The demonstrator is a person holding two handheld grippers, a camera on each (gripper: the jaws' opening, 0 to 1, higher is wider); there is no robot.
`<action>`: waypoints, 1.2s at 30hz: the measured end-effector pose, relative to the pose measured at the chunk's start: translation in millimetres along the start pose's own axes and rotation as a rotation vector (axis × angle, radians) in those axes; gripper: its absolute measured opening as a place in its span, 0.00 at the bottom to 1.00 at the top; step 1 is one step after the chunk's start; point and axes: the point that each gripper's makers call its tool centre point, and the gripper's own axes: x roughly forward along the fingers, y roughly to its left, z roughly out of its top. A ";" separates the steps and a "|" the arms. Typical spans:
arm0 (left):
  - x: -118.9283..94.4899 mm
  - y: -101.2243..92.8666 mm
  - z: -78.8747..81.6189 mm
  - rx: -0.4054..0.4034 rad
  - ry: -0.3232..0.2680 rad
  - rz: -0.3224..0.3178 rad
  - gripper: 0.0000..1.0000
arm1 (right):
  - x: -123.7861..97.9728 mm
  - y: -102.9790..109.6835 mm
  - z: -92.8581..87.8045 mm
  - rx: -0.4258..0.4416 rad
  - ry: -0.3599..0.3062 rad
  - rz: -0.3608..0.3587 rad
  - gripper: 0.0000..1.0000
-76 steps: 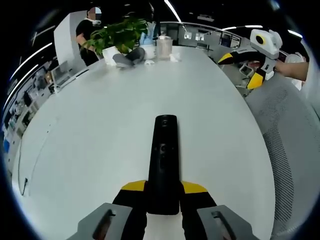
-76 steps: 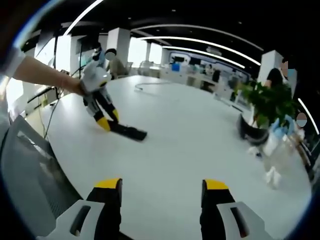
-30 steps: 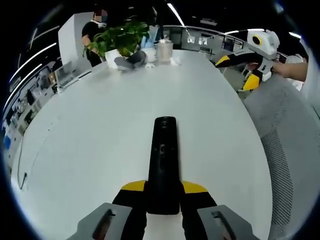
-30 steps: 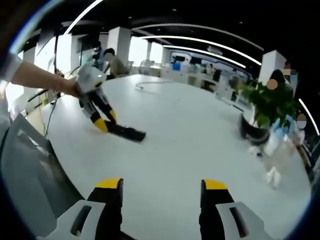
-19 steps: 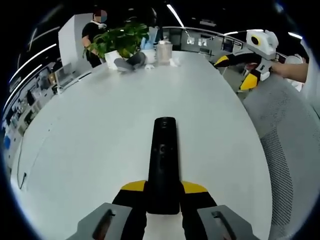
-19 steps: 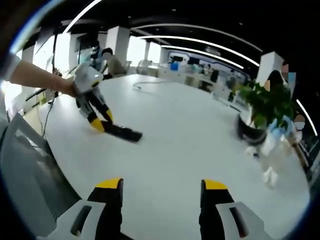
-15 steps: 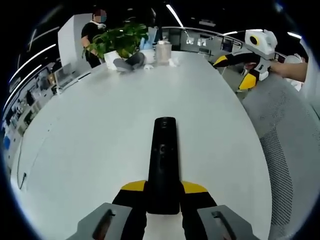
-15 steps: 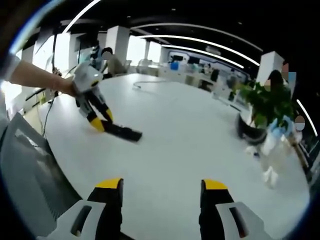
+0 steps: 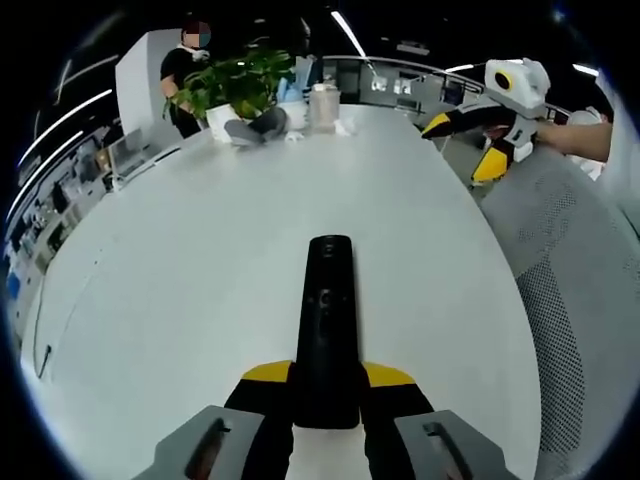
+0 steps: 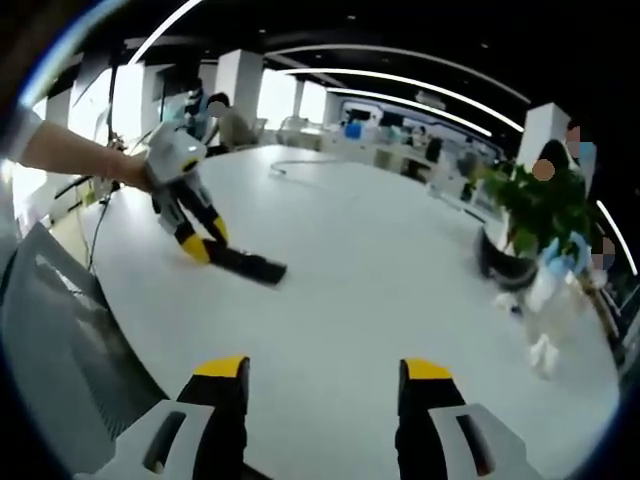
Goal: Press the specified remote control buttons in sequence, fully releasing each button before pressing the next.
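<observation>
Two grippers are seen: the left gripper [image 9: 327, 385] pinches the remote [image 9: 327, 325] steady on the table [image 9: 180, 260], presumably for pressing, while the right gripper [image 10: 325, 385], jaws spread and empty, is held well apart from the remote.

We are not finding any text, label, brand, number or sign that we can read in either view. The buttons on the remote [image 9: 327, 315] are showing no legible marks, and the far screens are too blurred.
</observation>
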 end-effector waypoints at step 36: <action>-1.6 -14.5 -0.1 0.117 -0.102 -0.090 0.25 | 1.7 3.1 -1.1 -0.010 0.010 0.020 0.57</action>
